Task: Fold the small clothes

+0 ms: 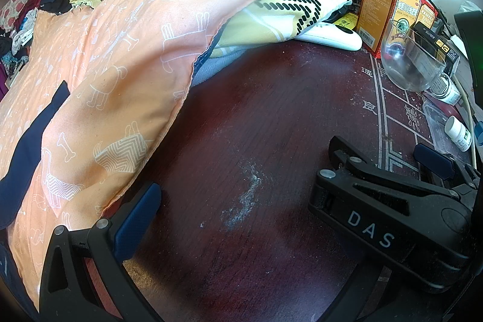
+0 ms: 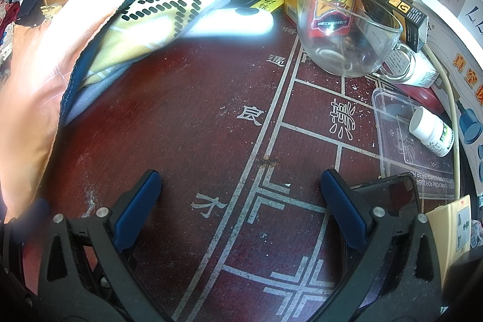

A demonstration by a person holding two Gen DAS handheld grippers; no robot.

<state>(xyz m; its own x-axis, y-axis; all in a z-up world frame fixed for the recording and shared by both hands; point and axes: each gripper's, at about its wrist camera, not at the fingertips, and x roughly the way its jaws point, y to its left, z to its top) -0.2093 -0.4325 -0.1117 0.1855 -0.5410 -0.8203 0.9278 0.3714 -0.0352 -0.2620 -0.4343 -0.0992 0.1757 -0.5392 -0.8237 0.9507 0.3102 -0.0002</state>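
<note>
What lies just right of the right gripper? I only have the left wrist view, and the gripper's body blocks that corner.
Observer: A dark phone lies flat on the table, beside the right gripper's right finger.
Operator: Is that gripper holding any clothing?
Observer: No. Its blue pads stand wide apart, with only bare table between them.
Operator: Anything beyond the phone?
Observer: A yellow box printed with a wall socket stands just right of it.
</note>
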